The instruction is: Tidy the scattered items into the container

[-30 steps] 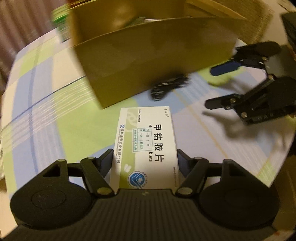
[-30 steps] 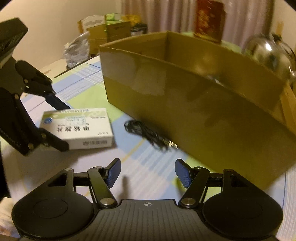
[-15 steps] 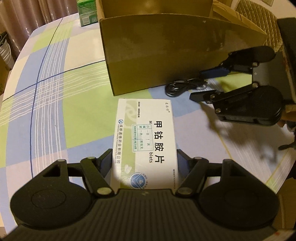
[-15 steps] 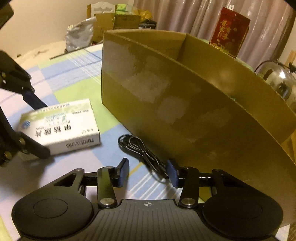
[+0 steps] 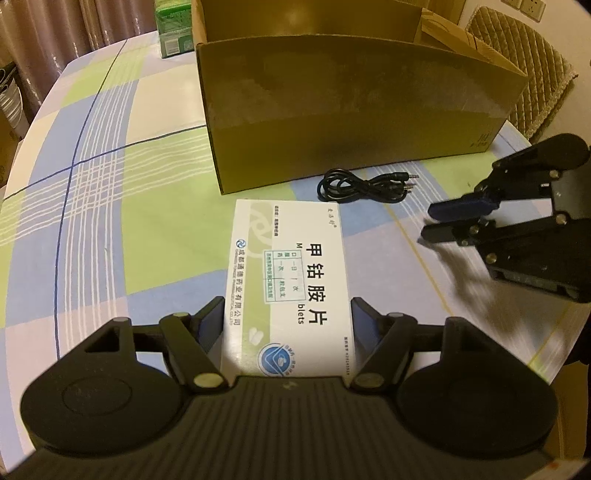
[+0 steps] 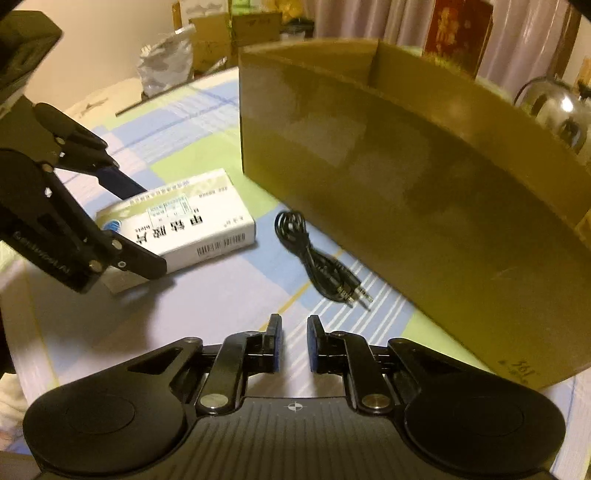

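Since the earlier frames the right gripper (image 6: pixel 293 341) has drawn back from the audio cable (image 6: pixel 319 258) and its jaws have just been closing, with nothing between them; now the blue pads stand close together with only a thin gap, and the cable lies free on the cloth ahead of them. In the left wrist view this gripper (image 5: pixel 430 225) hangs to the right of the cable (image 5: pixel 365 182), apart from it, and looks a little blurred. The left gripper (image 5: pixel 288 321) is spread around the near end of the white medicine box (image 5: pixel 291 277); its fingers (image 5: pixel 212 321) sit just beside the long edges of the box, but whether they press on it I cannot tell. The medicine box lies flat on the checked tablecloth (image 5: pixel 103 192), its far short edge near the front wall of the cardboard box (image 5: pixel 354 118), with a narrow strip of cloth between. The cable is coiled just in front of the same wall, its two plugs pointing to the right. The cardboard box stands open at the top, its front rim higher than both items. To the left of the medicine box the cloth is bare up to the round table edge. A green package (image 5: pixel 173 33) stands behind the left corner of the cardboard box.
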Tool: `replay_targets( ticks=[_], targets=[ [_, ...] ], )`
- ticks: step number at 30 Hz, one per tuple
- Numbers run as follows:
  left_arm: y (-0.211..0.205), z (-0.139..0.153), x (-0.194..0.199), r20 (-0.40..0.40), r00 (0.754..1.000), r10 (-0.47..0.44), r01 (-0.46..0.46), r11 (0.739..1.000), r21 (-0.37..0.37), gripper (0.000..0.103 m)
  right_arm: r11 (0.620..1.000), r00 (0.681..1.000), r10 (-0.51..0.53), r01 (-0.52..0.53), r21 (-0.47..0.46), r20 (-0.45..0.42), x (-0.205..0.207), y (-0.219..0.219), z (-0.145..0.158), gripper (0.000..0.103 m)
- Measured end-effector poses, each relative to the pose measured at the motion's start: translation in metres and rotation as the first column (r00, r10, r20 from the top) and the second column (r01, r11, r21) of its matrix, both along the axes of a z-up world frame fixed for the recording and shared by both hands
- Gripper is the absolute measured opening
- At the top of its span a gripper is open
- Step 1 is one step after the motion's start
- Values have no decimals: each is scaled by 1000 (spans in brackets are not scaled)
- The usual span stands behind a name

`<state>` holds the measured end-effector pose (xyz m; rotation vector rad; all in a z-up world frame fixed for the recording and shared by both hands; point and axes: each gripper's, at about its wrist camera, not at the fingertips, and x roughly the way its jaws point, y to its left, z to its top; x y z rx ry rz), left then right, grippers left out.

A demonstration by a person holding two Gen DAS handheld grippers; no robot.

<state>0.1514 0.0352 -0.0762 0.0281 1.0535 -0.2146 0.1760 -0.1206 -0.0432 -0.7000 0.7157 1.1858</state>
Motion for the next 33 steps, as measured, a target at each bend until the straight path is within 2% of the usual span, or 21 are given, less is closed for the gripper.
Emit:
replay_targets(
  ticks=[7, 8, 9, 11, 17, 22, 23, 24, 26, 33],
  targets=[
    [2, 2, 2, 26, 999, 24, -24, 1000, -7, 74, 999, 997, 43, -44, 11, 68, 5, 10, 4, 14],
    [2, 2, 2, 28, 999, 26, -25, 1000, -10, 74, 999, 996, 46, -47, 12, 75, 7, 13, 3, 21],
    [2, 1, 3, 27, 999, 25, -25, 1000, -11, 76, 999, 996, 47, -49, 14, 78, 10, 16, 2, 34],
    [2, 0, 4, 27, 999, 22, -22, 1000, -13, 76, 998, 996, 51, -53, 26, 76, 14, 19, 3, 39],
    [4, -3, 5, 31, 999, 20, -19, 1000, -19, 78, 997, 993, 78, -79, 3, 93, 20, 32, -7, 39],
    [6, -3, 4, 32, 999, 23, -22, 999, -28, 78, 997, 994, 80, -79, -13, 72, 26, 45, -14, 39],
    [6, -3, 3, 32, 999, 23, -22, 999, -29, 78, 997, 995, 77, -76, -18, 64, 26, 45, -13, 37],
    [5, -3, 3, 32, 999, 22, -21, 999, -30, 78, 997, 995, 78, -76, -25, 58, 26, 45, -13, 29],
    [4, -3, 2, 33, 999, 20, -19, 999, -29, 78, 997, 997, 66, -64, -42, 48, 24, 42, -11, 22],
    [1, -2, 0, 35, 999, 23, -23, 1000, -21, 78, 995, 990, -83, 77, -57, -112, 16, 8, -2, 22]
  ],
)
